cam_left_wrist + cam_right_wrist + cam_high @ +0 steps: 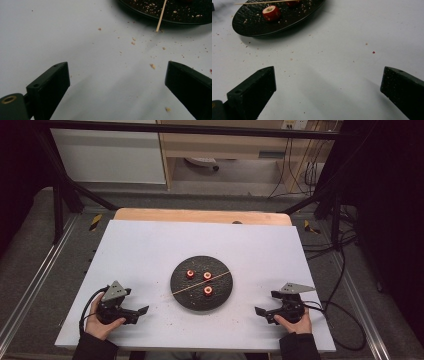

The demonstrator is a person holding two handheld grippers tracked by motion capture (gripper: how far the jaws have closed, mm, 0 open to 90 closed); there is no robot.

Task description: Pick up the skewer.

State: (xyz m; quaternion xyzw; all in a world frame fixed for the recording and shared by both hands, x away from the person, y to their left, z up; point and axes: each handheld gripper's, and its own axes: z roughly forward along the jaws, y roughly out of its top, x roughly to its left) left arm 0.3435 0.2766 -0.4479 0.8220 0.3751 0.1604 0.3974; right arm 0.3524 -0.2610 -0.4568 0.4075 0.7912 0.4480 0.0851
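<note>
The left hand-held gripper sits low over the white tabletop. Its two black jaws are wide apart and there is nothing between them. In the left gripper view, only bare tabletop and small crumbs lie between the jaws.

The right hand-held gripper is the same. Its jaws are wide apart too, and they hold nothing. A hand holds it from behind, and another hand holds the left one.

A round black plate lies on the tabletop between the two hand-held grippers, a little farther from the person than they are. It is well apart from both. From the left hand-held gripper it is ahead and off to the right. From the right hand-held gripper it is ahead and off to the left.

Three small red pieces of food sit on the plate, each with a pale middle. One of them is the nearest to the right hand-held gripper. A thin wooden stick lies across the plate, between the red pieces. One end of the stick pokes out past the plate's edge on the side of the left hand-held gripper. That end is ahead of the left jaws and apart from them.

More crumbs are scattered on the tabletop near the plate.
</note>
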